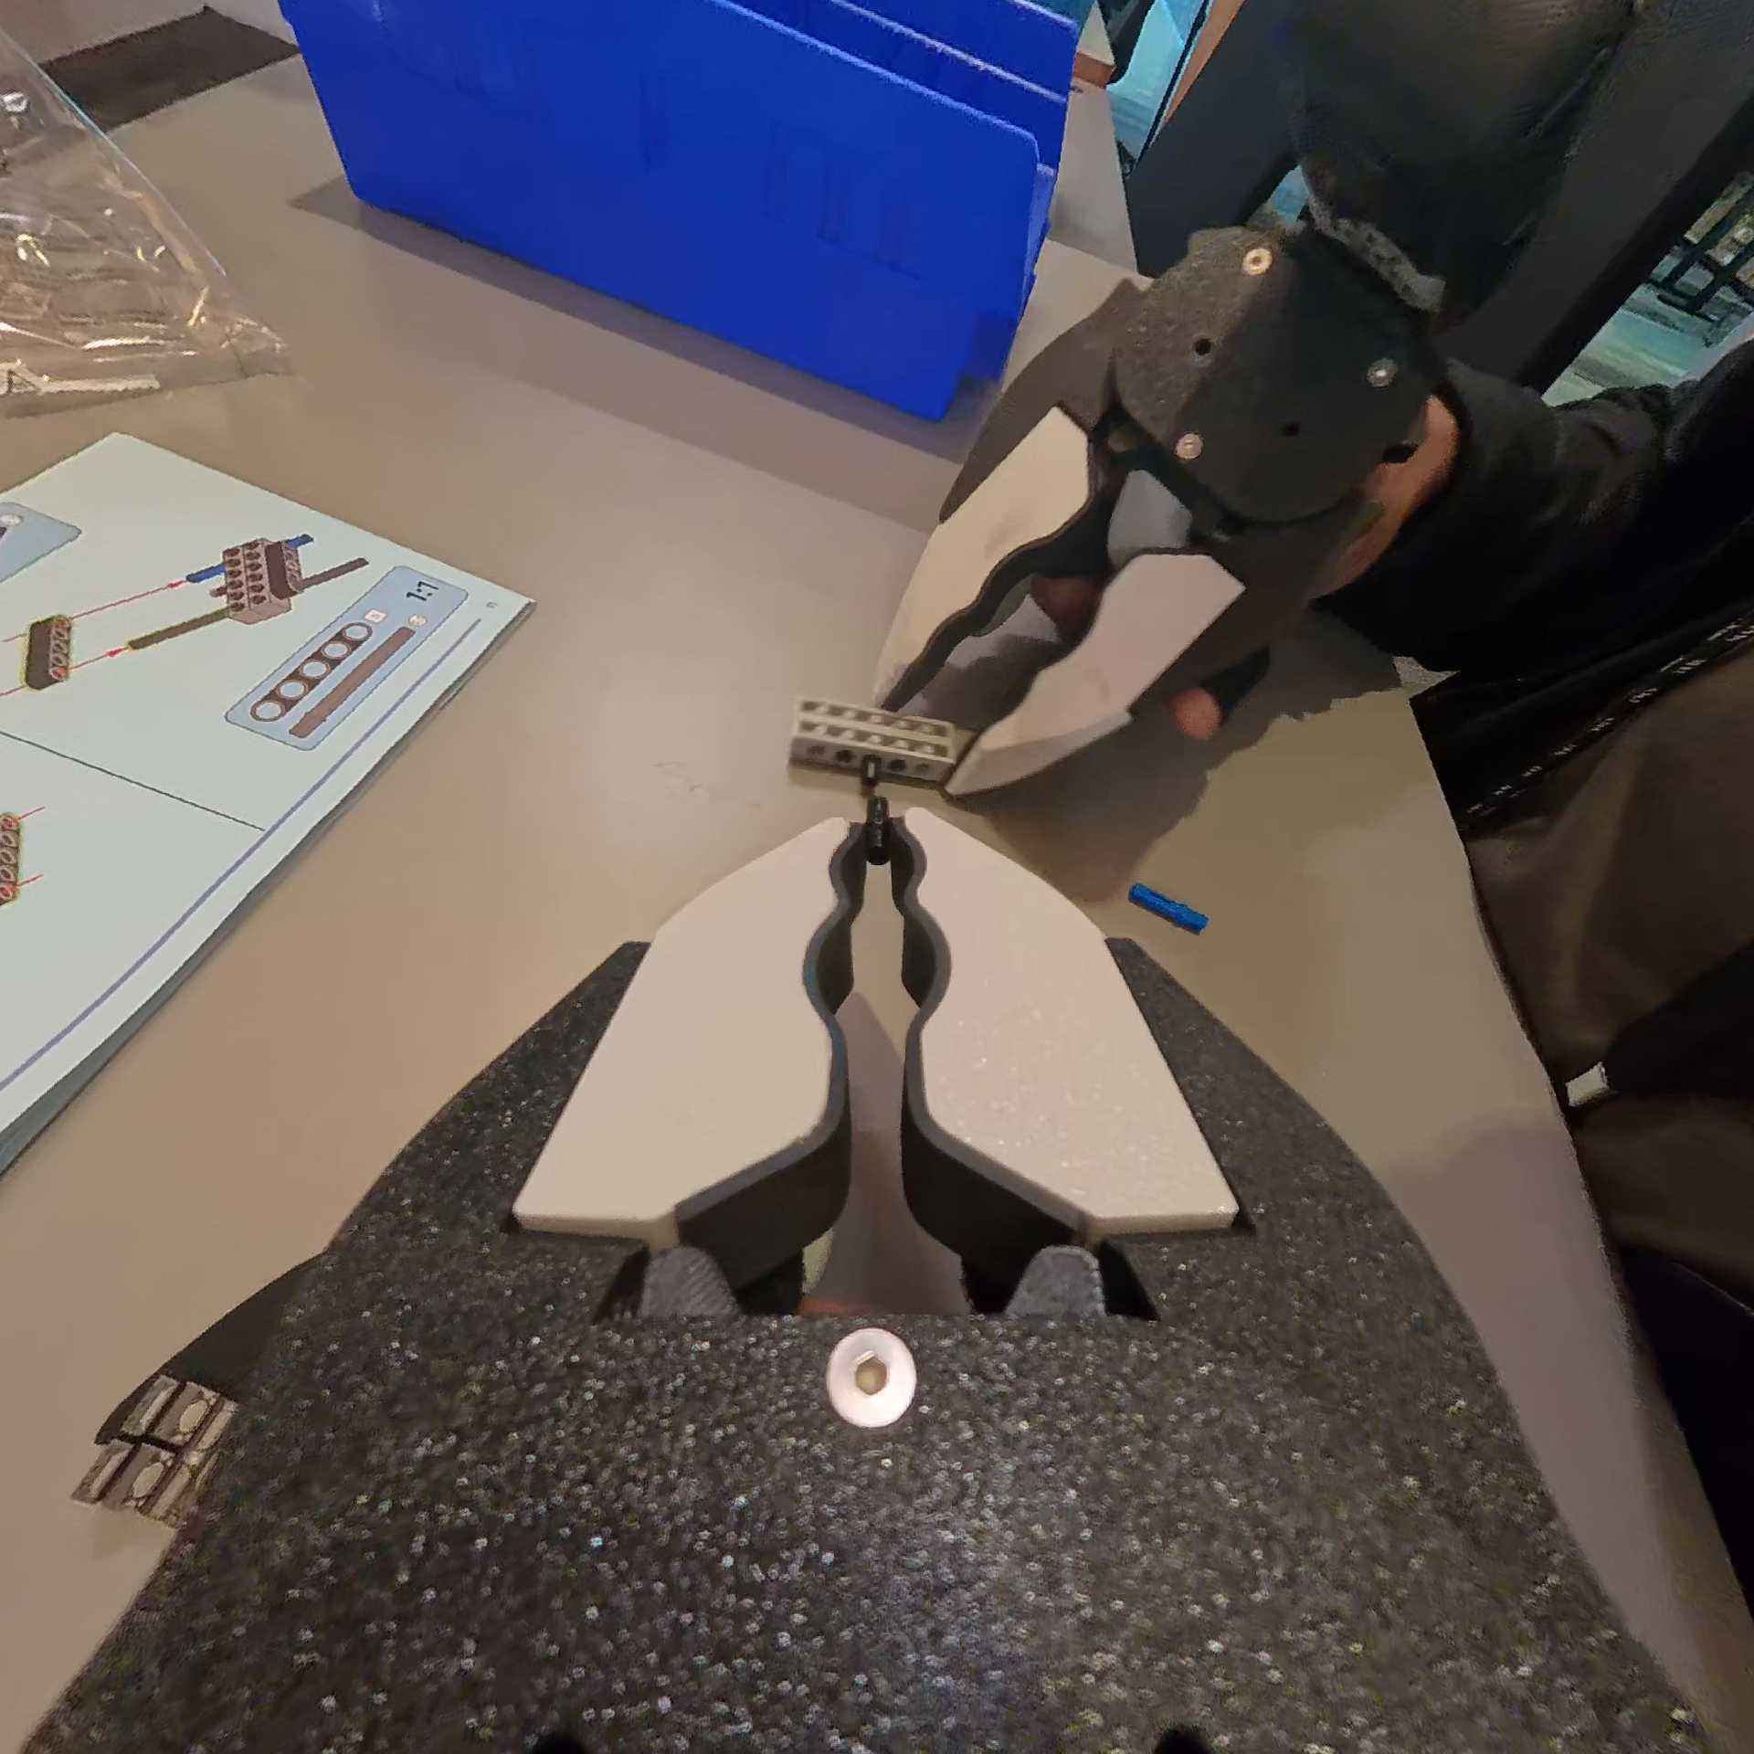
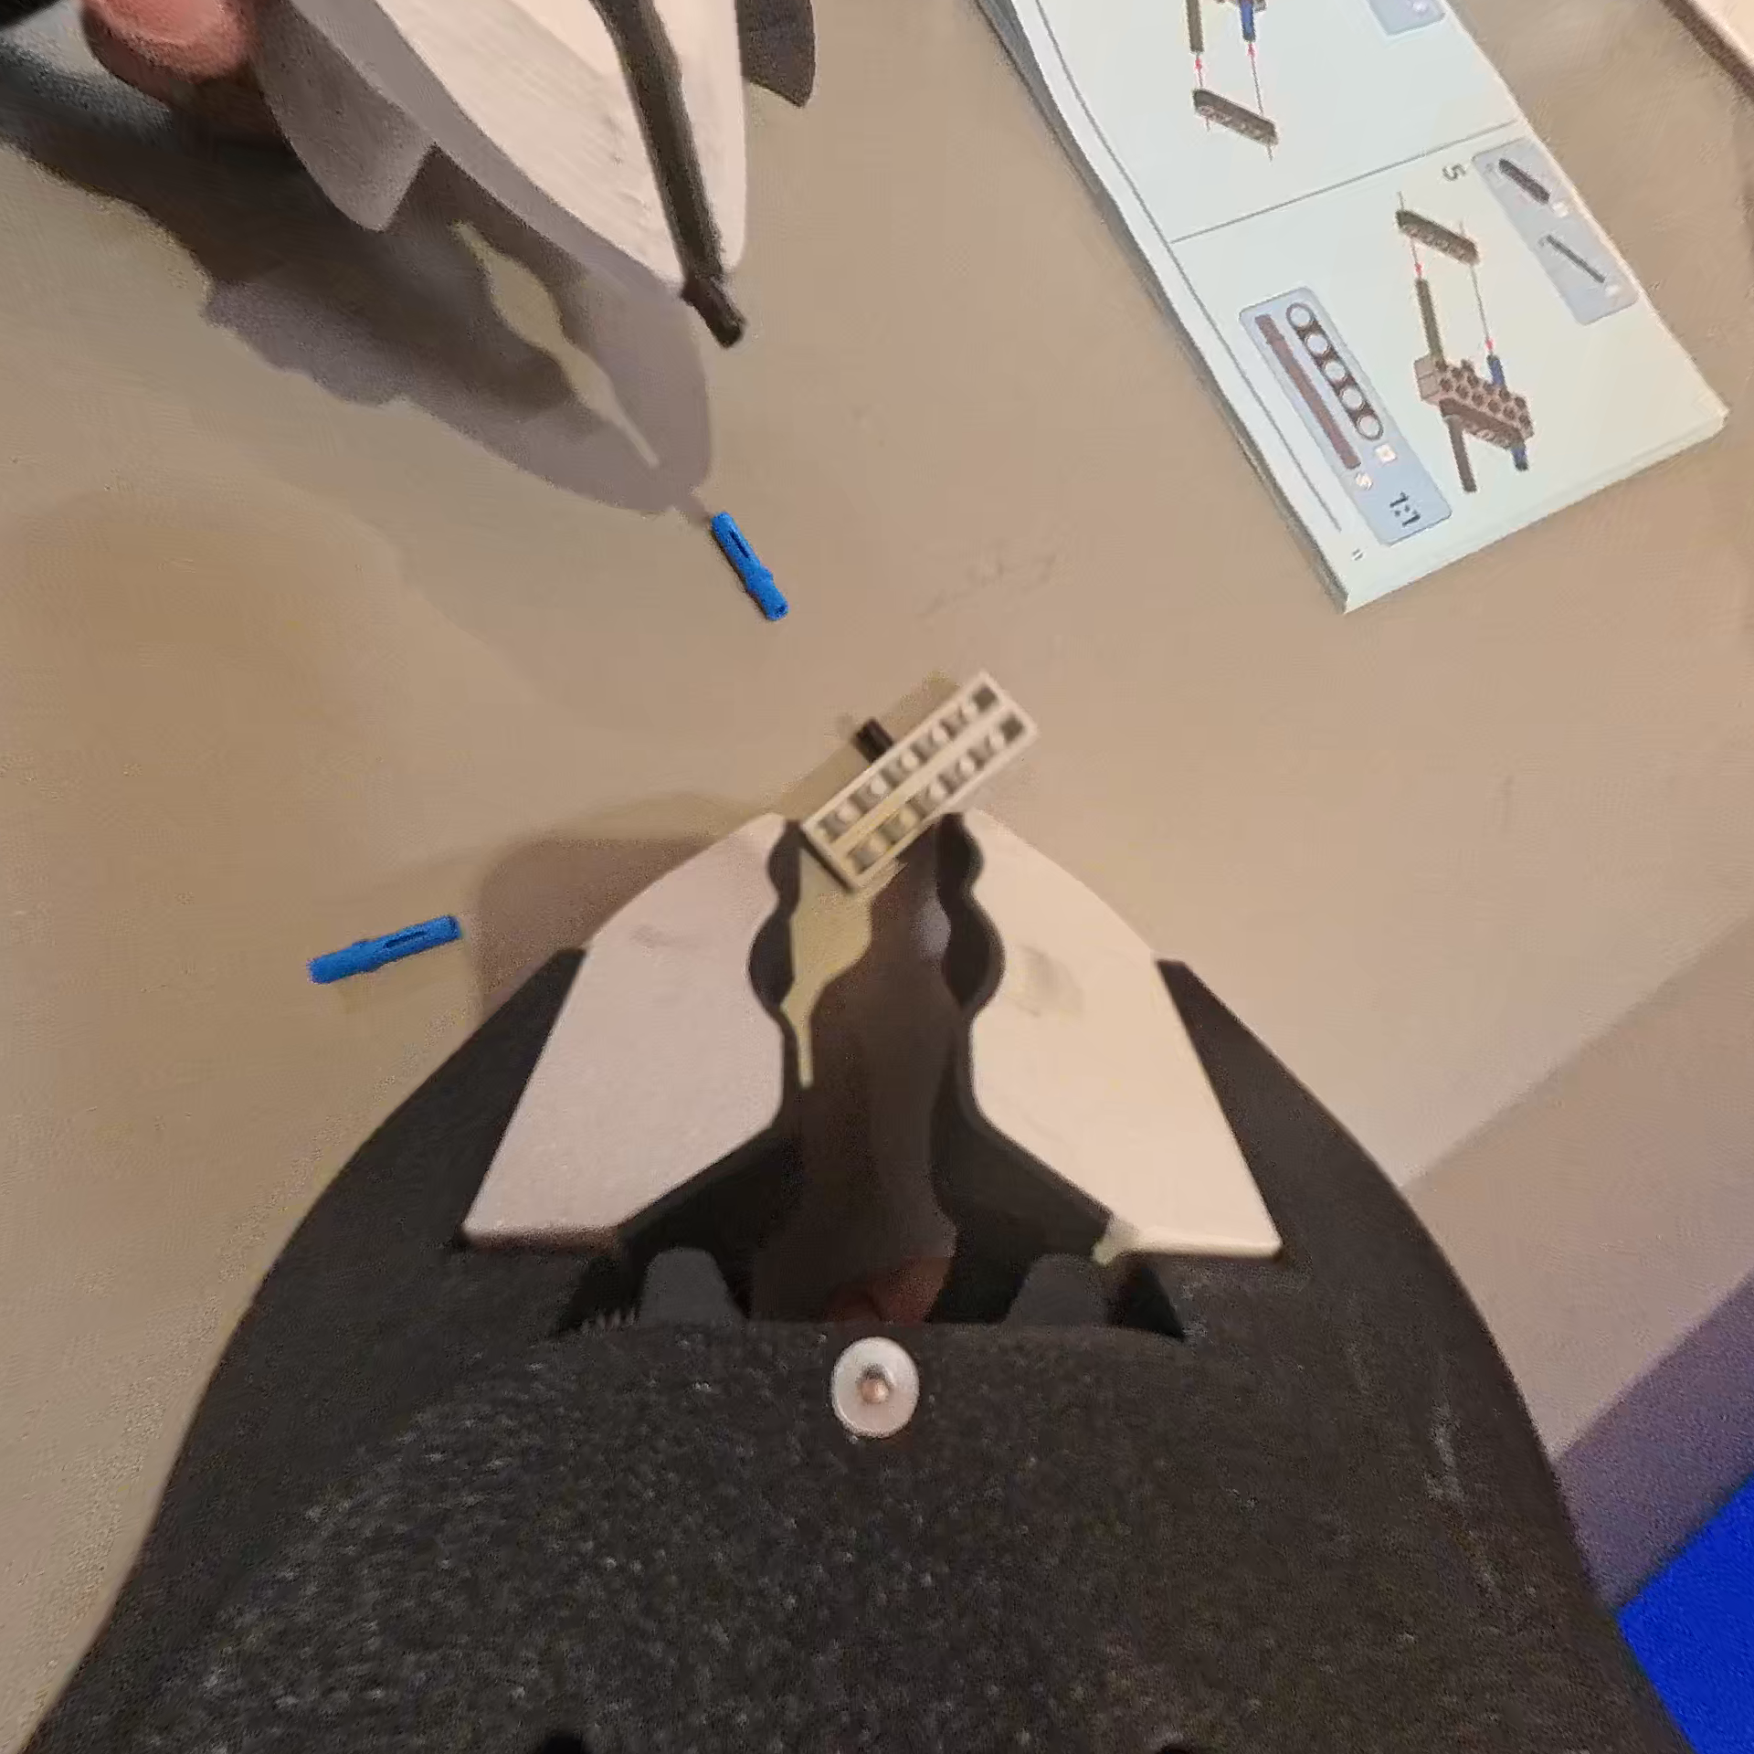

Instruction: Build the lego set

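My left gripper [image 1: 878,828] is shut on a thin black pin [image 1: 879,840] that sticks out past its fingertips. It also shows at the top of the right wrist view [image 2: 707,285] with the black pin [image 2: 721,323] at its tips. Just ahead, a grey brick with holes [image 1: 873,736] lies on the table, a short black peg [image 1: 868,765] standing out of its side. My right gripper [image 2: 868,835] is open, and the brick's near end [image 2: 916,778] lies between its fingertips without being pressed.
An open instruction booklet [image 1: 190,712] lies to the left. A blue bin [image 1: 683,190] stands at the back, with a clear plastic bag [image 1: 95,266] at the far left. Two blue pins [image 2: 748,567] [image 2: 384,949] lie loose on the table [image 1: 569,475]. Tip to tip, the grippers are about 9 cm apart.
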### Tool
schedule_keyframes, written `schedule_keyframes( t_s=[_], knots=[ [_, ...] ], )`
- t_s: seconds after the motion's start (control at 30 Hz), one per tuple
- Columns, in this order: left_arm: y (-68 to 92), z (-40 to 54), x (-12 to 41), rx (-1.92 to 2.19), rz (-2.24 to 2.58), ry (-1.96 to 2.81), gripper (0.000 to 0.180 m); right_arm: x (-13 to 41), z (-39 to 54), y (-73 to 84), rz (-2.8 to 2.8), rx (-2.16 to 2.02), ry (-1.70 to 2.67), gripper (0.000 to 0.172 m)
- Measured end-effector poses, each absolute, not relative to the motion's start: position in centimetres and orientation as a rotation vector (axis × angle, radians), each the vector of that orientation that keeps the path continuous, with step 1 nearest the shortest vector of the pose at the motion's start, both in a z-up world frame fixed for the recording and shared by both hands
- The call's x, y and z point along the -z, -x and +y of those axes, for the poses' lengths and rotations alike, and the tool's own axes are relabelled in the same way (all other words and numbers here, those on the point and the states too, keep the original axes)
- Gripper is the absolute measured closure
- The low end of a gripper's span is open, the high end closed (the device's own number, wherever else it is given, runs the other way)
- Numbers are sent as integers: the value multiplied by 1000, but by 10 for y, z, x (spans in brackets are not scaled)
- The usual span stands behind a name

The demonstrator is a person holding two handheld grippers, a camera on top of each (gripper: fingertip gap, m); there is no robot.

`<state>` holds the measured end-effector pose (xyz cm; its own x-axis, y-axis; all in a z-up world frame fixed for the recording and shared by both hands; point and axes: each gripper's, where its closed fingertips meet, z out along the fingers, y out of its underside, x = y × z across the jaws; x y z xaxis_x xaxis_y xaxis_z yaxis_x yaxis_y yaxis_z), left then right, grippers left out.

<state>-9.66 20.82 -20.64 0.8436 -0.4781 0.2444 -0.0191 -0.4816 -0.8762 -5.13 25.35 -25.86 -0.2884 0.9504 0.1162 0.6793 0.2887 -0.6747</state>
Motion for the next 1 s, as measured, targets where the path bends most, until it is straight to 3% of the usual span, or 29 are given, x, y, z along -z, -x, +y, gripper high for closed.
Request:
schedule_keyframes(
  t_s=[0.27, 0.5, 0.57, 0.67, 0.8, 0.93, 1.0],
  knots=[
    [98, 209, 207, 560, 360, 2019, 176, 259, 260, 57, -2252, -716, 1272, 151],
    [97, 208, 211, 540, 385, 2040, 176, 258, 249, 55, -2526, -710, 752, 151],
    [97, 208, 211, 535, 389, 2045, 176, 258, 252, 58, -2518, -699, 780, 150],
    [98, 208, 212, 529, 385, 2051, 176, 257, 253, 59, -2442, -753, 951, 131],
    [99, 208, 213, 534, 382, 2056, 176, 258, 254, 58, -2332, -798, 1117, 129],
    [98, 208, 214, 523, 388, 2059, 176, 258, 259, 64, -2295, -708, 1119, 154],
    [98, 208, 214, 514, 391, 2062, 176, 257, 259, 65, -2325, -649, 983, 154]
  ],
)
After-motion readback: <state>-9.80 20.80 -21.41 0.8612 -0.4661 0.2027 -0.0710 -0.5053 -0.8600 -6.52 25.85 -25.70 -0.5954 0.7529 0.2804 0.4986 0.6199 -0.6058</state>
